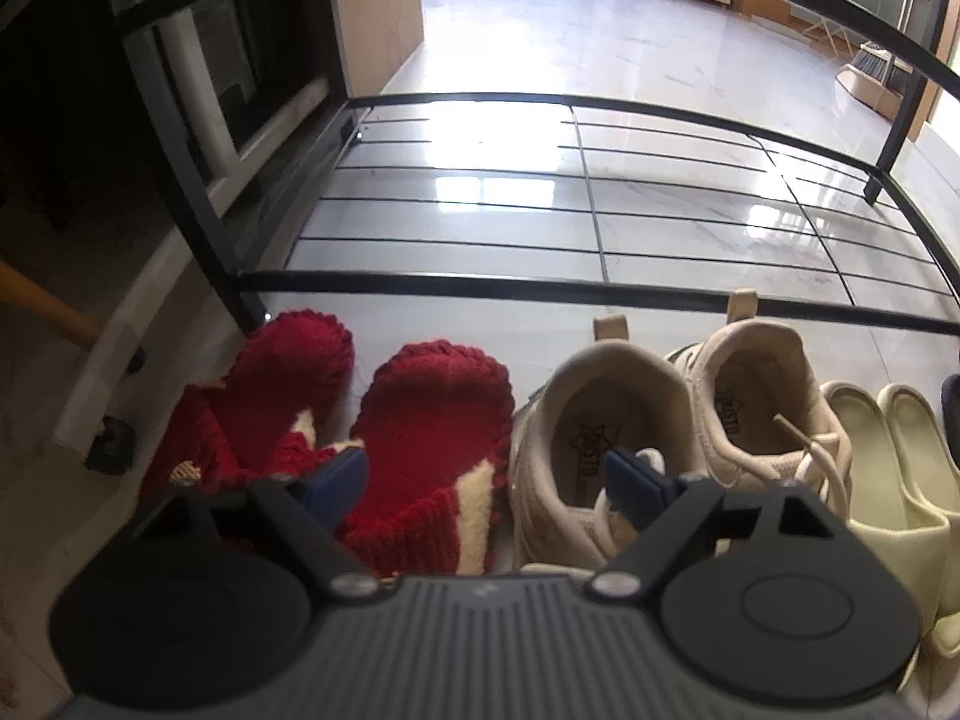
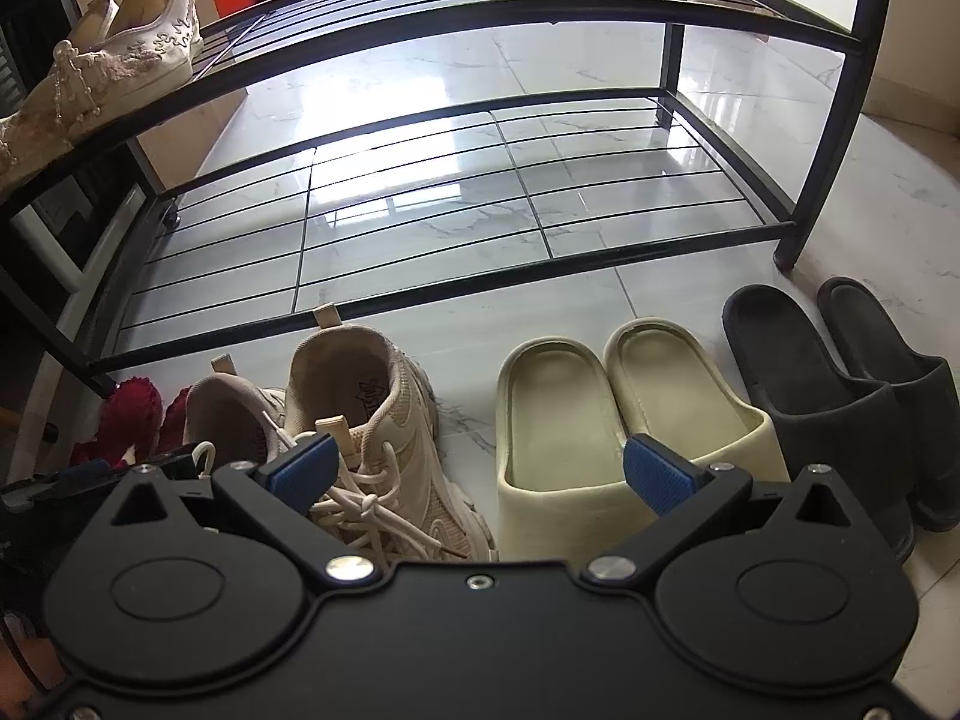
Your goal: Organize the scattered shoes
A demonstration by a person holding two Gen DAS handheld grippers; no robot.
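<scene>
Shoes stand in a row on the tiled floor in front of a black wire shoe rack [image 1: 480,285]. From the left there are two red knitted slippers [image 1: 432,420], two beige sneakers [image 1: 594,420], cream slides [image 2: 558,420] and black slides [image 2: 798,372]. My left gripper [image 1: 486,489] hangs open over the right red slipper. Its left pad is between the two slippers and its right pad is at the mouth of the left sneaker. My right gripper [image 2: 480,474] is open low over the right sneaker [image 2: 372,420] and the left cream slide, holding nothing.
The rack's lower shelf [image 2: 420,210] holds no shoes. A pale embroidered shoe with beads [image 2: 120,42] sits on the upper shelf at the left. A wheeled white unit [image 1: 111,450] stands left of the slippers. A broom and dustpan [image 1: 870,78] lie on the floor behind the rack.
</scene>
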